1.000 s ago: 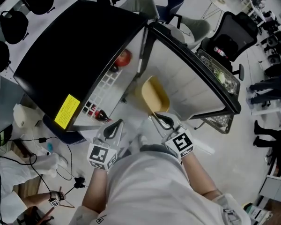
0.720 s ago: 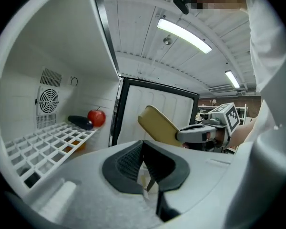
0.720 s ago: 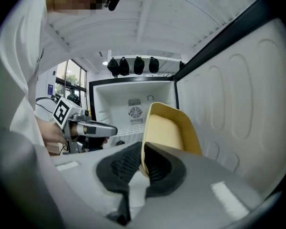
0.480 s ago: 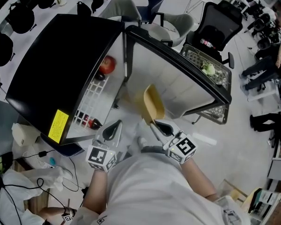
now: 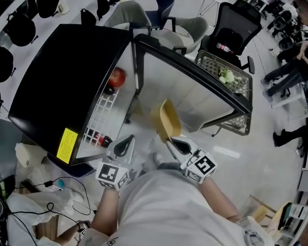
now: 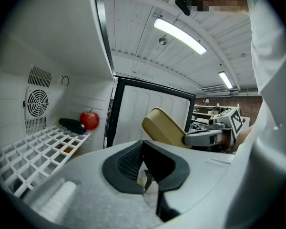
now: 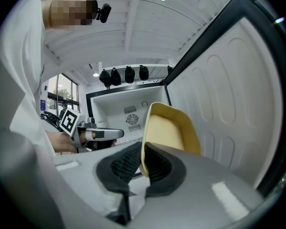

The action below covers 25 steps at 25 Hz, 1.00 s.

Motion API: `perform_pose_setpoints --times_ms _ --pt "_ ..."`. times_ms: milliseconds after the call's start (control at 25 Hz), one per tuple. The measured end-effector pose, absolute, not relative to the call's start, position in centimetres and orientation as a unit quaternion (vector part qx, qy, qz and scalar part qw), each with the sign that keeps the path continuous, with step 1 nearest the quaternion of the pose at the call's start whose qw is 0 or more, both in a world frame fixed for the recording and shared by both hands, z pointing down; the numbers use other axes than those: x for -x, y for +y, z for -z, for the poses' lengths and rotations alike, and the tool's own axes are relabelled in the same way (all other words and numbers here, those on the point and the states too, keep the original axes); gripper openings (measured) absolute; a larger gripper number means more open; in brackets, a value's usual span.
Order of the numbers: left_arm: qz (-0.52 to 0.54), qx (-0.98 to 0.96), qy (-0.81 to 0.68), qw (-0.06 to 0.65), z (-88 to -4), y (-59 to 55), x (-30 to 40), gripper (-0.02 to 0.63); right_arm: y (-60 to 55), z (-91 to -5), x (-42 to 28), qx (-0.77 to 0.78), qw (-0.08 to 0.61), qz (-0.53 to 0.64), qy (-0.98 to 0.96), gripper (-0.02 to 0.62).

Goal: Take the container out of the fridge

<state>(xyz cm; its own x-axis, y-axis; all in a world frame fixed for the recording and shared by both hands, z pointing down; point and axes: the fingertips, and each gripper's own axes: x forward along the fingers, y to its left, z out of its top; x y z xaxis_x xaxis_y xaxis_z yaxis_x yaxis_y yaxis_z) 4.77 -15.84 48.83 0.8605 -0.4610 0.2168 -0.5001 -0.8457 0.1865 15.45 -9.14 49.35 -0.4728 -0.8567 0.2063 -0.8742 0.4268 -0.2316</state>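
Note:
A tan yellow container (image 5: 167, 120) hangs in front of the open black fridge (image 5: 66, 81), outside its cavity. My right gripper (image 5: 174, 143) is shut on the container's rim. In the right gripper view the rim of the container (image 7: 170, 130) is pinched between the dark pads (image 7: 155, 165) of the right gripper (image 7: 142, 162). My left gripper (image 5: 122, 145) is held low beside it, shut and empty. The left gripper view shows the left gripper (image 6: 144, 173) with nothing in it, and the container (image 6: 164, 128) to the right of it.
The white fridge door (image 5: 195, 81) stands wide open at the right, with a wire basket (image 5: 231, 81) beyond it. Inside, a red apple (image 5: 116, 77) and a dark vegetable (image 6: 72, 125) lie on a white wire shelf (image 6: 35, 147). Chairs (image 5: 236, 32) stand behind.
The container has tilted more edge-on in my right gripper and stayed in front of the fridge. Both grippers keep their places near the body while the head view shifts.

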Motion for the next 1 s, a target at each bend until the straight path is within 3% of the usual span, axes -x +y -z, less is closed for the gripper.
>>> perform_pose_setpoints --times_ms 1000 --pt "-0.084 -0.953 -0.262 0.125 -49.5 -15.3 -3.9 0.009 -9.0 -50.2 -15.3 -0.525 0.041 -0.163 -0.834 0.021"
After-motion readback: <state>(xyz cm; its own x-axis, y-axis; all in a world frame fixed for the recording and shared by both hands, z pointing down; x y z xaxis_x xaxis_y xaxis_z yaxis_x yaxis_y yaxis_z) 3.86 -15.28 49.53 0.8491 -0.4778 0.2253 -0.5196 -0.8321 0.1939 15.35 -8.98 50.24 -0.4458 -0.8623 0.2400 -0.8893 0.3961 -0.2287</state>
